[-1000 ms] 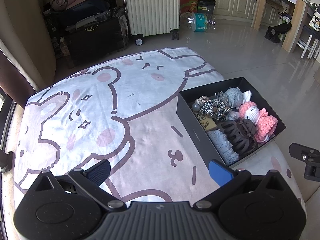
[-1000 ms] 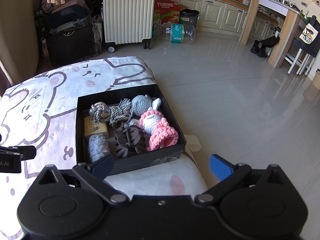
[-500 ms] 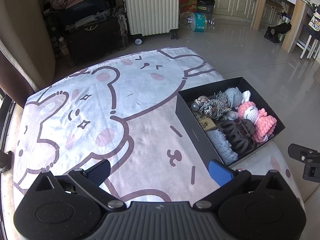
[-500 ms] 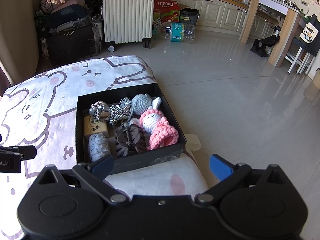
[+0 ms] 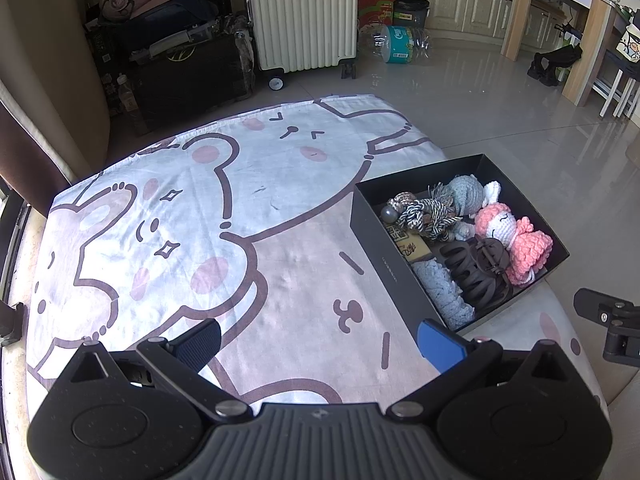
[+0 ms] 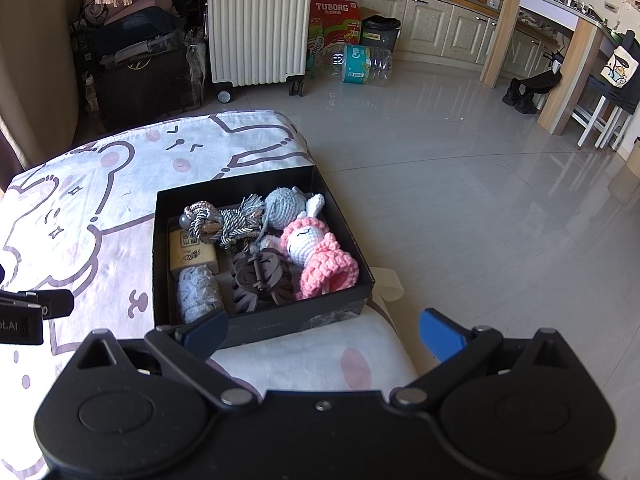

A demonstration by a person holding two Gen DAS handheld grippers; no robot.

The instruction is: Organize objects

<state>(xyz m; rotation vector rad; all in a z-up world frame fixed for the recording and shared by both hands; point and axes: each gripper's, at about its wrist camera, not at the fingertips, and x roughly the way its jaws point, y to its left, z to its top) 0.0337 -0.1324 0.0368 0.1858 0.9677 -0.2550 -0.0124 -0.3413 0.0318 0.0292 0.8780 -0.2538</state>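
- Hovering above a surface draped in a cartoon-bear sheet [image 5: 248, 216], the left tool [image 5: 318, 338] has its jaws spread wide and holds nothing; only printed cloth lies between its fingers.
- Right tool [image 6: 324, 330] likewise spread and empty, poised over the sheet's near right corner, its left finger overlapping the front wall of the black box [image 6: 160, 264] in view.
- Black box [image 5: 384, 256] sits open-topped on the right side of the sheet, close to the edge where the tiled floor [image 6: 480, 200] begins.
- Box contents, packed touching one another: pink-and-white crochet doll [image 6: 320, 256] along the right side; grey crochet ball [image 6: 282, 208] at the far end, just beside the doll's head.
- Knotted rope toy [image 6: 224, 224] lies across the far left of the box, a small tan labelled box [image 6: 192, 254] just nearer than it.
- Dark brown claw hair clip [image 6: 260, 280] sits mid-box toward the near wall; pale blue lace roll [image 6: 198, 294] fills the near left corner beside it.
- Left view shows the same layout: doll [image 5: 516, 240], clip [image 5: 478, 276], lace roll [image 5: 442, 294].
- Background: a white ribbed suitcase [image 6: 260, 24] stands upright on the floor beyond the sheet, and a pack of water bottles [image 6: 360, 64] lies on its side to its right.
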